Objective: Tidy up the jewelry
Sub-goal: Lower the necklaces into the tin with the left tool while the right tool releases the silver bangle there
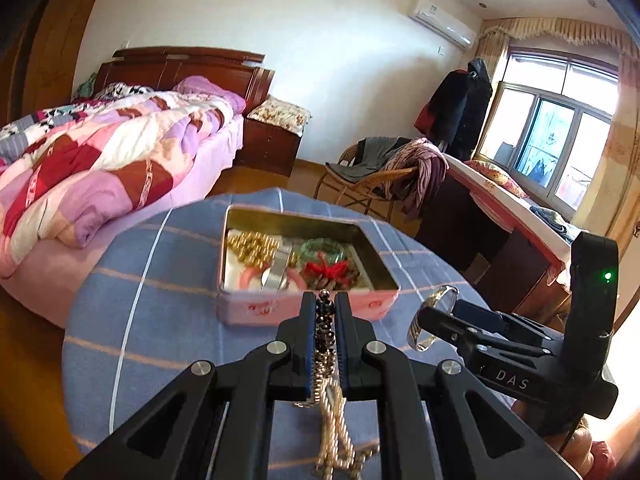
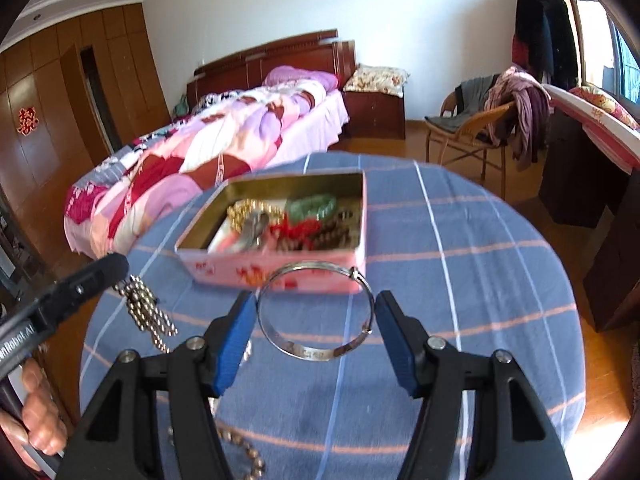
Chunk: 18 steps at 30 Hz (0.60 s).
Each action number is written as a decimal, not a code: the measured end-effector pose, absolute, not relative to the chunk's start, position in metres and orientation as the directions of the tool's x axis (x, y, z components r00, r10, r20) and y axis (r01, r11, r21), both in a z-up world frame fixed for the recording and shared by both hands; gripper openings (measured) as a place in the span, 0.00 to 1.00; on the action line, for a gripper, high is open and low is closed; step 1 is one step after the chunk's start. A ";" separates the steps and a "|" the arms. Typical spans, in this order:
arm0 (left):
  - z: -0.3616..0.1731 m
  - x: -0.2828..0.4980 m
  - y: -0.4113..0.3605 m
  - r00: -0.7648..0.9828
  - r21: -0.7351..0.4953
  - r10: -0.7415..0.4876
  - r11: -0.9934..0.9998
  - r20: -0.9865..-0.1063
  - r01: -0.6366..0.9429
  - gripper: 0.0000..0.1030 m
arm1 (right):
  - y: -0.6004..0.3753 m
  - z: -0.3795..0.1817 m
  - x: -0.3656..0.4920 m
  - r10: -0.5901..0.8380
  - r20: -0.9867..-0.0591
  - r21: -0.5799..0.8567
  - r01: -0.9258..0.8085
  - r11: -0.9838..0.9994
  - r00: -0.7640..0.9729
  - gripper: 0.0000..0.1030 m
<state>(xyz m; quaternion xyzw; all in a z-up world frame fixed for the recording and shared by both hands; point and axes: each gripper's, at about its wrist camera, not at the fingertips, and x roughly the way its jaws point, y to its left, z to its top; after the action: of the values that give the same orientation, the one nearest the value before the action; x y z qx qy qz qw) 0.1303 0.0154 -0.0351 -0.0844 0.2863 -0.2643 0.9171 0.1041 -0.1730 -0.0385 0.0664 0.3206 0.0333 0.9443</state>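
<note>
A pink tin box (image 1: 256, 308) (image 2: 276, 268) stands open on the blue plaid tablecloth (image 1: 168, 280), holding gold beads (image 1: 252, 246), a green bangle (image 1: 324, 250), a red ornament and other jewelry. My left gripper (image 1: 325, 304) is shut on a beaded chain (image 1: 326, 332) that hangs down just in front of the box; it also shows in the right wrist view (image 2: 148, 312). My right gripper (image 2: 316, 312) is shut on a silver bangle (image 2: 316, 354) (image 1: 432, 316), held upright above the cloth near the box's front.
The round table (image 2: 480, 280) has a bed (image 1: 100, 168) behind it on the left. A wicker chair with clothes (image 1: 380, 172) and a dark desk (image 1: 500, 232) stand at the back right. A loose bead chain (image 2: 244, 448) lies on the cloth below my right gripper.
</note>
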 end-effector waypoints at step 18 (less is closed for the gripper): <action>-0.022 0.217 -0.011 0.746 -0.295 -0.526 0.850 -0.410 0.437 0.08 | -0.169 -0.035 0.182 0.053 -0.516 0.123 0.013 0.992 0.855 0.63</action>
<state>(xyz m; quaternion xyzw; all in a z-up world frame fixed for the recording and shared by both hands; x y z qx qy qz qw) 0.2168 -0.0108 -0.0218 -0.0901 0.2453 -0.2588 0.9299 0.1822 -0.1691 -0.0348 0.0609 0.2693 0.0105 0.9611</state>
